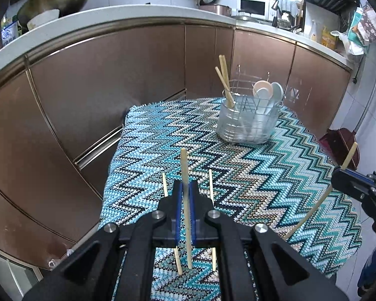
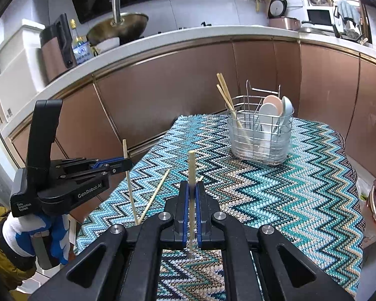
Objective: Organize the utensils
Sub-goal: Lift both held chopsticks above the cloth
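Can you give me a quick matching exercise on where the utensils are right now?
Things:
1. chopstick pair
2. spoons
3. loose chopstick
4. single chopstick

Places:
A. lying on the zigzag cloth
B. clamped in the left hand-held gripper
C. left compartment of the wire caddy
D. right compartment of the wire caddy

Pairs: 1-C, 2-D, 3-A, 4-B

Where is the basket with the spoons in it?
The wire basket stands at the far end of the zigzag cloth, right of centre in both wrist views, near the brown cabinets, with spoons and two chopsticks inside.
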`<state>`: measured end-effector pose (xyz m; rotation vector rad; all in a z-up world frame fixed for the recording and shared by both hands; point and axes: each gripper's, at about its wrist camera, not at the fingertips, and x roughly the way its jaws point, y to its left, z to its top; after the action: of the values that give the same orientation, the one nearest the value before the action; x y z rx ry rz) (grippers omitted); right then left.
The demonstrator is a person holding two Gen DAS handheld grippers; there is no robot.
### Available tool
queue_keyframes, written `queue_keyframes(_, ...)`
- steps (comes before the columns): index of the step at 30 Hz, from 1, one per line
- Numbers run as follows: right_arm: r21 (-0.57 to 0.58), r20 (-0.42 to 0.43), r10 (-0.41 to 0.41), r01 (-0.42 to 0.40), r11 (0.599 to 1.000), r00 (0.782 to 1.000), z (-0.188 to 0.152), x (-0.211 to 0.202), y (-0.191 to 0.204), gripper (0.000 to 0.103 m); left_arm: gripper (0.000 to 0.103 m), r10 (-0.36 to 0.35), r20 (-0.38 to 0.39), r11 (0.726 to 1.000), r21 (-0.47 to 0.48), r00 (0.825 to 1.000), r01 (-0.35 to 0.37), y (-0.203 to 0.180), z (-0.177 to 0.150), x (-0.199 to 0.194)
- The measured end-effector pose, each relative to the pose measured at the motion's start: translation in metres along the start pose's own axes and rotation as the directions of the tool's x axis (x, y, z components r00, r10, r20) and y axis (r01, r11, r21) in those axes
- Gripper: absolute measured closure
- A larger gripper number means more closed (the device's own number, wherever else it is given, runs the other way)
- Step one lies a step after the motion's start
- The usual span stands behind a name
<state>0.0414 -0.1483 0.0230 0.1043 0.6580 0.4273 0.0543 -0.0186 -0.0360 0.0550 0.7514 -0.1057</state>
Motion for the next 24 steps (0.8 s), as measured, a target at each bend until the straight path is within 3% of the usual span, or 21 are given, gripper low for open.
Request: queue_keyframes(24,-0.012,0.073,-0.008,0.009,1.0,0.997,-0.008,-0.039,0.011,0.098,0.098,-0.006,0.115,0.998,-0.054,0.993,0.013,0.016,-0.002,-0.06)
